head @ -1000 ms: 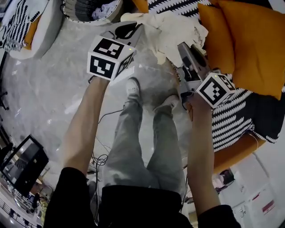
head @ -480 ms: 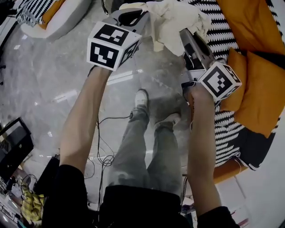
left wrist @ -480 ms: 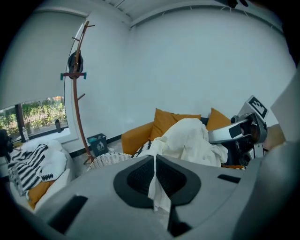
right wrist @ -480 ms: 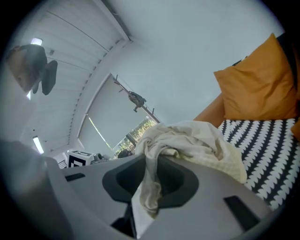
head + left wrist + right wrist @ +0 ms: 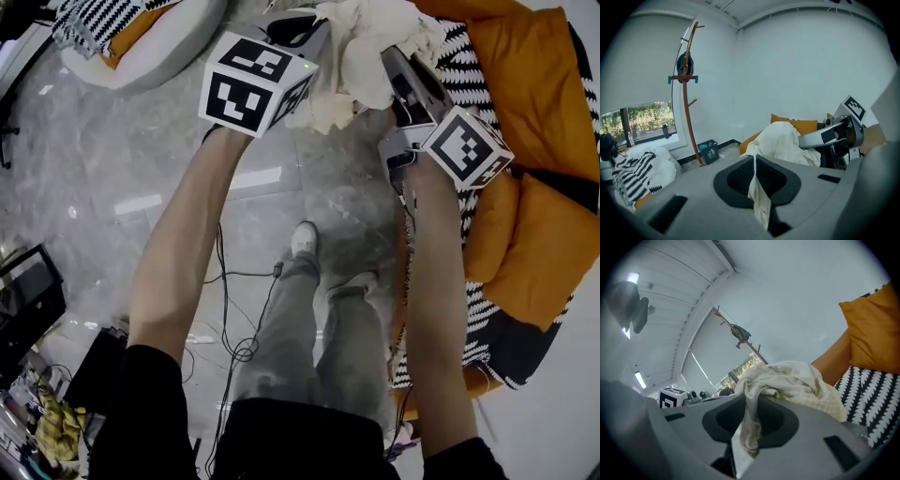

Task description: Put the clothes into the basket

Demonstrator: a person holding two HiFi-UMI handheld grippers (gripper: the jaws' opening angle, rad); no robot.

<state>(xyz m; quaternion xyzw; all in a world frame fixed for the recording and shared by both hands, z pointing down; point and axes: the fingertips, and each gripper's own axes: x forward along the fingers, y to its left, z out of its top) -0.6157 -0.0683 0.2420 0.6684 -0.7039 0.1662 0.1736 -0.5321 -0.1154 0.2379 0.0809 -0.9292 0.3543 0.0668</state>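
A cream garment (image 5: 361, 47) hangs bunched between my two grippers above the grey floor, at the top of the head view. My left gripper (image 5: 307, 23) is shut on a thin fold of it; in the left gripper view the cloth (image 5: 780, 140) runs out from between the closed jaws (image 5: 755, 174). My right gripper (image 5: 396, 58) is shut on a thicker twist of the same garment (image 5: 787, 378), which is pinched between its jaws (image 5: 752, 420). No laundry basket shows in any current view.
Orange cushions (image 5: 544, 122) lie on a black-and-white striped sofa (image 5: 487, 272) at the right. A white pouf (image 5: 155, 42) with striped fabric sits top left. Cables (image 5: 234, 309) trail by the person's legs (image 5: 309, 328). A wooden coat stand (image 5: 686, 93) and a small dark bin (image 5: 709, 152) stand by the wall.
Both grippers have carried the cream garment away from the sofa and upward. The basket seen at the top of the head view a second ago is out of frame.
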